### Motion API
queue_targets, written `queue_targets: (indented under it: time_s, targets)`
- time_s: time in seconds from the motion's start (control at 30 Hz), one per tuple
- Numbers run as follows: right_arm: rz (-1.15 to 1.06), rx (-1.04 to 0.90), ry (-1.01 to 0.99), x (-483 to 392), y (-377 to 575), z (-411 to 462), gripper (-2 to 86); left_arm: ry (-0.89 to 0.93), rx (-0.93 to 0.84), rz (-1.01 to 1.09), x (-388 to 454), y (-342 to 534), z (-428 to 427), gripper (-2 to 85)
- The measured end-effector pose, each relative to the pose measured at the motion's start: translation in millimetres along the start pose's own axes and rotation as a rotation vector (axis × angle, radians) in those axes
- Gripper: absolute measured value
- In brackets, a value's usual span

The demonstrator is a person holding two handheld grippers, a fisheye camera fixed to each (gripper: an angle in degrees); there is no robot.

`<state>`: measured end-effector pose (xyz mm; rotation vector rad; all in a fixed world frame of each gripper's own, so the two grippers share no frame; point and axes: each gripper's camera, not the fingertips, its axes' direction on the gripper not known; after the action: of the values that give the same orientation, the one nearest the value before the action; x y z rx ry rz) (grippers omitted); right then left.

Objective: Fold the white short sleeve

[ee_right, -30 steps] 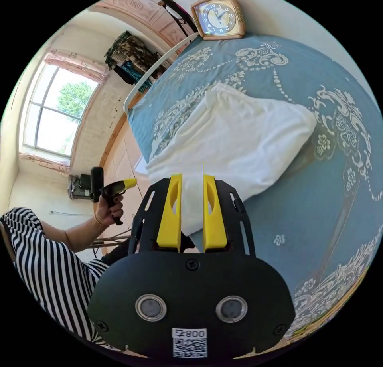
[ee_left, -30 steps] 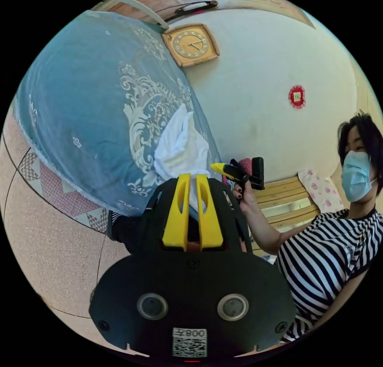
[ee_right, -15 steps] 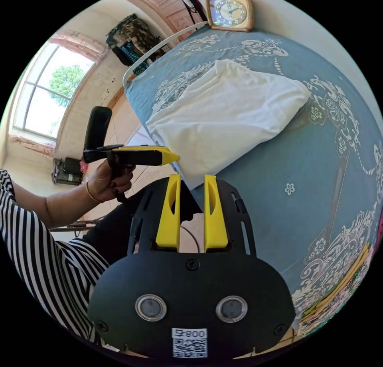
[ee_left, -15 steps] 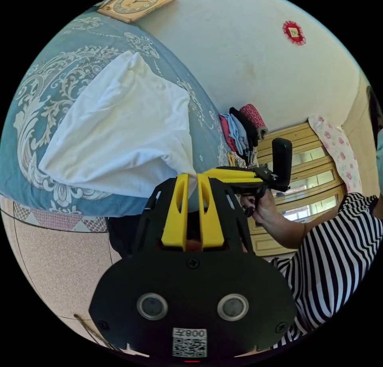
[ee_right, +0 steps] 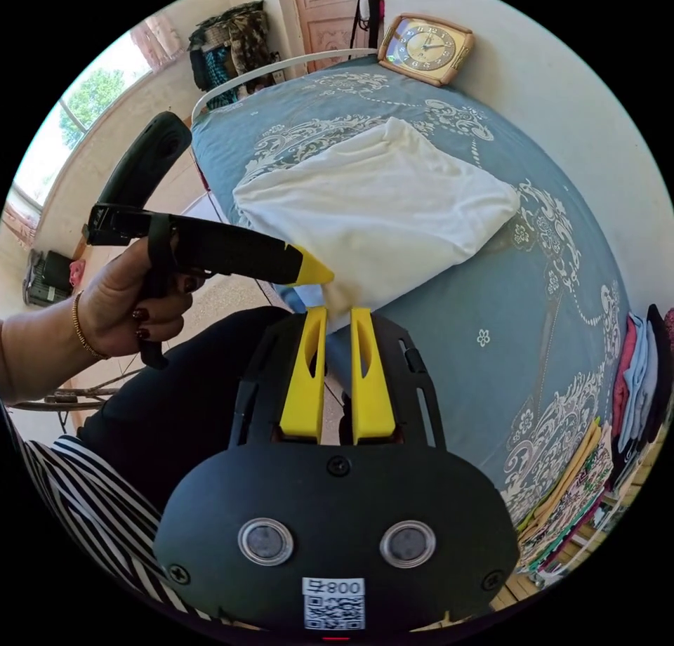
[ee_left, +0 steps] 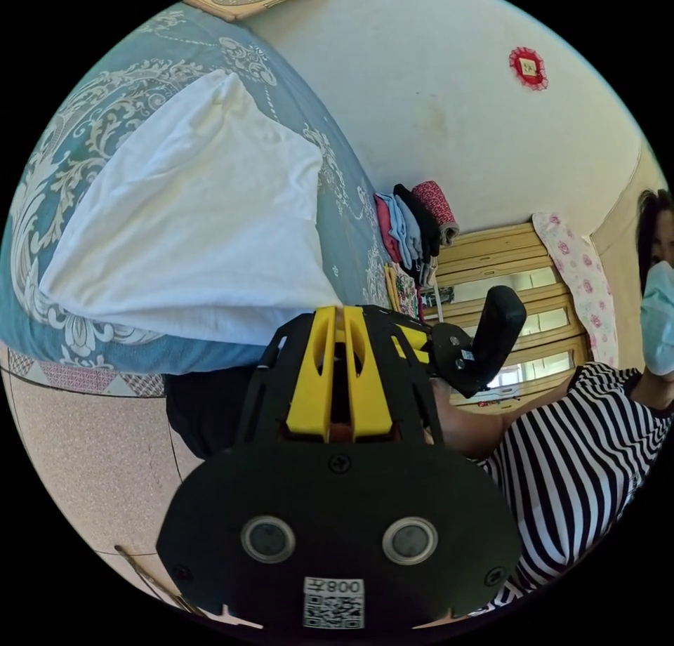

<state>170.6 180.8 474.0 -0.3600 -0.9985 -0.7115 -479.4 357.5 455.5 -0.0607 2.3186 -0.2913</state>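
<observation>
The white short sleeve shirt (ee_left: 189, 218) (ee_right: 379, 203) lies folded flat on the blue patterned bed cover (ee_left: 344, 239) (ee_right: 491, 337), with one corner reaching the bed's near edge. My left gripper (ee_left: 339, 312) is shut on that corner; in the right gripper view its yellow tip (ee_right: 316, 275) touches the cloth's edge. My right gripper (ee_right: 338, 314) sits just below the same corner, jaws a narrow gap apart with the cloth's tip between them. In the left gripper view the right gripper (ee_left: 414, 338) shows close behind the left jaws.
A clock (ee_right: 425, 42) leans on the wall at the bed's far end. A stack of folded clothes (ee_left: 418, 225) (ee_right: 639, 386) lies on the bed by the wall. A person in a striped top (ee_left: 583, 449) sits at the bed's edge. Tiled floor (ee_left: 91, 449) lies below.
The shirt went from hanging bunched from the left gripper to lying flat and folded. Both grippers have come together at its near corner. The right jaws have narrowed.
</observation>
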Motion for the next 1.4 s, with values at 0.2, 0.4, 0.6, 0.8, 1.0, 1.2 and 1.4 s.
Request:
queue_targets:
  time_s: [0.2, 0.4, 0.6, 0.8, 1.0, 1.2, 1.4]
  targets:
    - [-0.047, -0.022, 0.075, -4.9, 17.8, -3.3, 1.6, 0.013, -0.025, -0.012, -6.8, 10.4, 23.8, 1.4]
    - [-0.088, -0.045, 0.13, 0.6, 36.4, -5.6, 0.9, -0.029, -0.037, -0.018, -10.0, 32.4, 32.5, 0.5]
    - [-0.154, -0.069, 0.207, 3.6, 47.1, -4.9, 0.9, -0.137, 0.002, 0.051, -8.1, 20.0, 54.5, 0.3]
    - [-0.195, -0.076, 0.237, 21.8, 63.7, -27.4, 0.3, -0.339, -0.074, 0.03, -36.3, 18.5, 97.1, 0.2]
    - [-0.046, -0.033, -0.044, 97.9, 78.2, -87.5, 0.0, -0.295, -0.035, 0.015, -43.7, 34.1, 116.6, 0.1]
    - [0.183, 0.155, -0.436, 199.6, 44.5, -127.1, 0.1, -0.277, -0.062, 0.06, -34.1, 44.3, 149.7, 0.3]
    - [0.266, 0.085, -0.538, 253.8, 56.0, -116.0, 0.8, -0.275, -0.075, 0.058, -39.7, 62.6, 167.0, 0.9]
